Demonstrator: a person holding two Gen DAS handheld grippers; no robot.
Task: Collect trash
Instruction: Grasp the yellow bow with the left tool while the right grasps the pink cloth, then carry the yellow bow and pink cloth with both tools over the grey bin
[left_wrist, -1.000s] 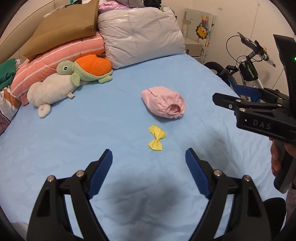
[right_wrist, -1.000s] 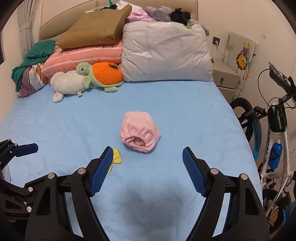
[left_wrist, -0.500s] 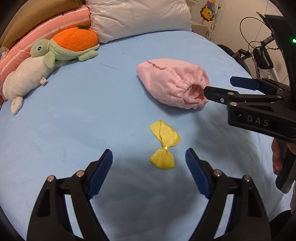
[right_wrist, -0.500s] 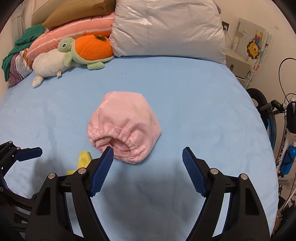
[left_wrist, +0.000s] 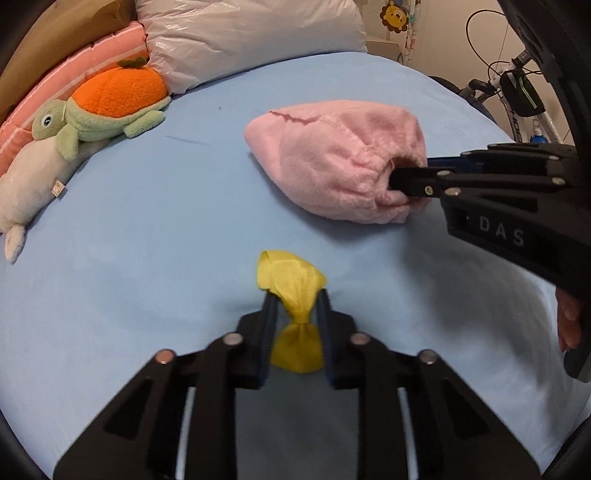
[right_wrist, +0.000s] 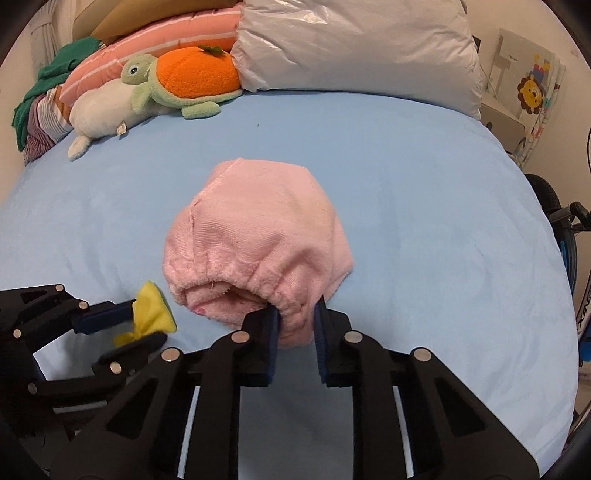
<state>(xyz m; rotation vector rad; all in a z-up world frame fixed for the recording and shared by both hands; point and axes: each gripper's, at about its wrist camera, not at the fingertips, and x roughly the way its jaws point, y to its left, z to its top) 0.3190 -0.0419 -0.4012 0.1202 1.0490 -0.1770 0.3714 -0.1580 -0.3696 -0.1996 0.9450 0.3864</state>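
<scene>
Left wrist view: both grippers closing on items lying on the blue bed (left_wrist: 147, 221).
Left gripper (left_wrist: 294, 312) jaws pinch the yellow ribbon bow (left_wrist: 295, 291); right gripper (right_wrist: 295, 321) jaws pinch the pink fabric pouch (right_wrist: 258, 243) at its elastic opening.

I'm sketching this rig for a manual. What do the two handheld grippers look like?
Both the left gripper and right gripper are matte black plastic linkages with silver pivot pins and ribbed blue pads on their fingers. The right one's side reads "DAS" in pale letters. No cables or sleeves show.
</scene>
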